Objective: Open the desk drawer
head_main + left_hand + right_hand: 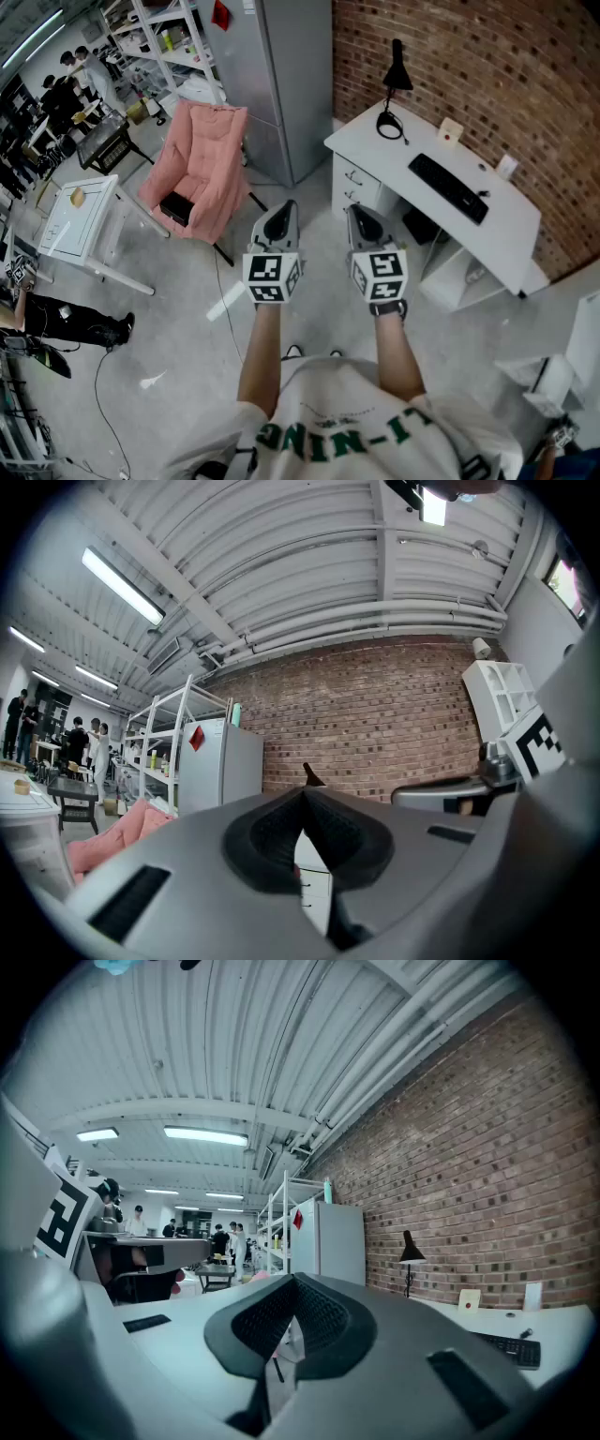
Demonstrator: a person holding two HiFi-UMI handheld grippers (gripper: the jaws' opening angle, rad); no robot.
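A white desk (375, 141) stands against the brick wall at upper right in the head view, with its drawer stack (358, 184) at its left end, fronts shut. On top are a black lamp (397, 70) and a keyboard (448, 187). Both grippers are held level over the floor, well short of the desk. My left gripper (285, 210) has its pads together with nothing between them; in the left gripper view (303, 795) the drawers (315, 885) show below the tips. My right gripper (357, 212) (293, 1284) also looks shut and empty.
A pink armchair (202, 173) stands left of the grippers, with a tall grey cabinet (281, 75) behind it. A small white table (80, 216) is at the left, a cable (225, 281) runs over the floor, and people stand by shelves at far left.
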